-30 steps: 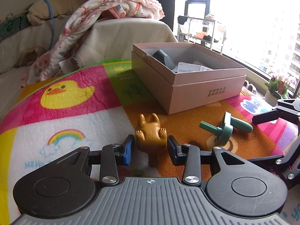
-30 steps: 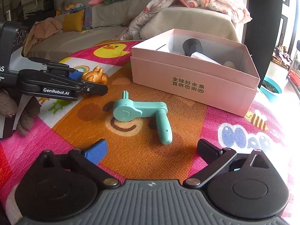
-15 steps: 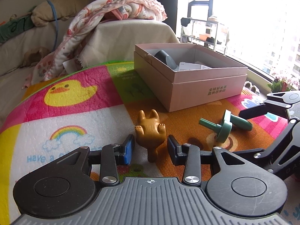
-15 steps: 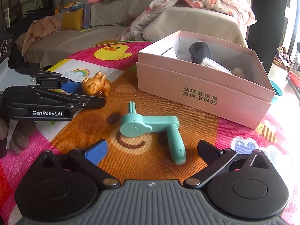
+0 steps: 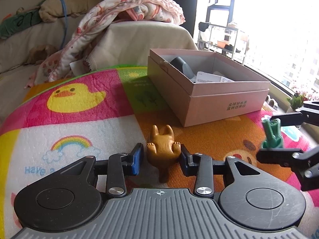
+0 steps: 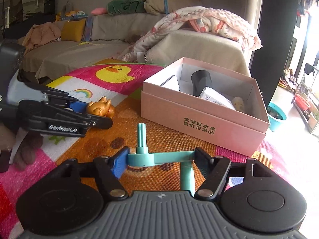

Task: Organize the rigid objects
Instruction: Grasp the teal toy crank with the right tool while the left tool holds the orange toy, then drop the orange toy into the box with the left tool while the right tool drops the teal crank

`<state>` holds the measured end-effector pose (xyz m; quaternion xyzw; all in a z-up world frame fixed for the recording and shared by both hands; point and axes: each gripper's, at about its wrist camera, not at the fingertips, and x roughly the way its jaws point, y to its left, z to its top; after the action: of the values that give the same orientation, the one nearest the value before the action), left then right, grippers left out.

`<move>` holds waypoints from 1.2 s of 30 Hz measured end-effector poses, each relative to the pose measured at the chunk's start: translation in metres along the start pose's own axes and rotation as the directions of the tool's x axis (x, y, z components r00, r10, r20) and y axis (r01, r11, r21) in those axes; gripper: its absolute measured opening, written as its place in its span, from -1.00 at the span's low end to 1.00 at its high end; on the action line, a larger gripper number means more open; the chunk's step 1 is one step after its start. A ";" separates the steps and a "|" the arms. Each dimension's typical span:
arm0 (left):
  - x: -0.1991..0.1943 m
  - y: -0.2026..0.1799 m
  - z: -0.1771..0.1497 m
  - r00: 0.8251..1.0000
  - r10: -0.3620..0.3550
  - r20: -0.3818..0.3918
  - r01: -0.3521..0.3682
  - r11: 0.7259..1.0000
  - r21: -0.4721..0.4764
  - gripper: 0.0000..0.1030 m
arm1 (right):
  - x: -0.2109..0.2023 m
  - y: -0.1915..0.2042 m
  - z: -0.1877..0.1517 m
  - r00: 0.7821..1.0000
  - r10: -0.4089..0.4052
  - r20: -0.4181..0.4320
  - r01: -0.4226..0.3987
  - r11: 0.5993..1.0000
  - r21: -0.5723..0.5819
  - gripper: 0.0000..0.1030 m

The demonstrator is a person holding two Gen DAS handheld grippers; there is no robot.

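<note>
Teal crank handle (image 6: 159, 158) sits crosswise between right tool (image 6: 160, 159) pads, jaws closing, both pads touching its ends; its stub points up, its grip hangs down. Left tool (image 5: 161, 155) pinches gold animal figurine (image 5: 163, 149) at its sides, the figurine's back end hanging toward the camera. Both toys are over the colourful play mat (image 5: 83, 119), near the open pink box (image 6: 203, 117), which holds a black cylinder (image 6: 201, 81) and a white carton (image 6: 216, 99).
</note>
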<state>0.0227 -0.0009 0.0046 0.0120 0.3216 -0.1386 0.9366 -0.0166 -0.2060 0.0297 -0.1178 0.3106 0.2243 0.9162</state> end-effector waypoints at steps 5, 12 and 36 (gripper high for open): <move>0.003 -0.010 0.002 1.000 0.027 0.002 -0.027 0.998 0.053 -0.32 | -0.013 0.001 -0.009 0.999 -0.042 0.002 0.042 0.999 -0.032 0.37; -0.020 -0.018 -0.008 0.999 -0.042 0.028 0.039 0.994 0.104 -0.32 | -0.024 -0.006 -0.016 0.999 -0.052 -0.003 0.052 0.999 -0.011 0.37; 0.081 -0.039 0.134 0.983 -0.185 0.022 0.185 0.983 -0.018 -0.32 | 0.098 -0.154 0.163 0.992 -0.118 -0.049 0.128 0.921 0.369 0.37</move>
<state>0.1532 -0.0738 0.0645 -0.0286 0.3130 -0.2218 0.9231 0.2117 -0.2493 0.1075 0.0354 0.3510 0.1019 0.9301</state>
